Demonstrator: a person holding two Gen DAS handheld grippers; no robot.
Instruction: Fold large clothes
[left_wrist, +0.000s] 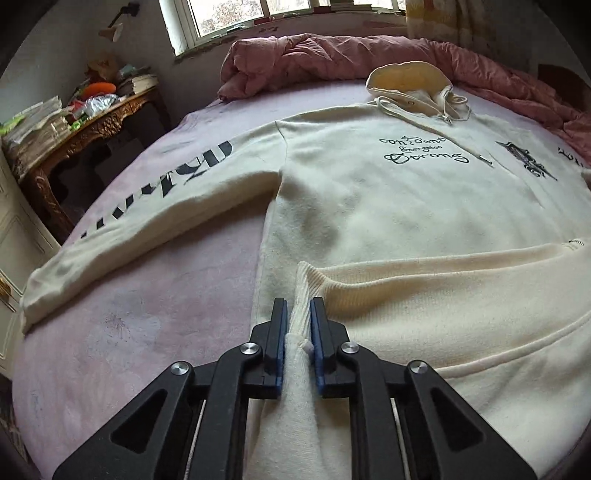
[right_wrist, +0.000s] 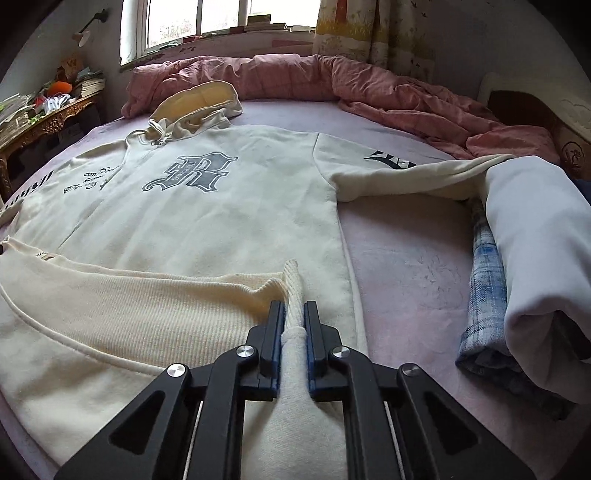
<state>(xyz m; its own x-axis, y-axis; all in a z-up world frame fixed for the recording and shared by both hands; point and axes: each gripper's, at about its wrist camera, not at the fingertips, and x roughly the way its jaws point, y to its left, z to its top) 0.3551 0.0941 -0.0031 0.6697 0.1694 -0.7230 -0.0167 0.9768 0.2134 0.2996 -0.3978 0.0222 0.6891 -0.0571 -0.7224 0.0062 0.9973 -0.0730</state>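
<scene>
Left claw (left_wrist: 299, 306) and right claw (right_wrist: 294, 308) each pinched on hoodie (left_wrist: 369, 206) hem; folded, perhaps plaid, clothes (right_wrist: 487, 266) only rightward.

Matt cream fleece hoodie (left_wrist: 369, 206) with ribbed knit hem, over soft pink bedsheet (left_wrist: 155, 314).
</scene>
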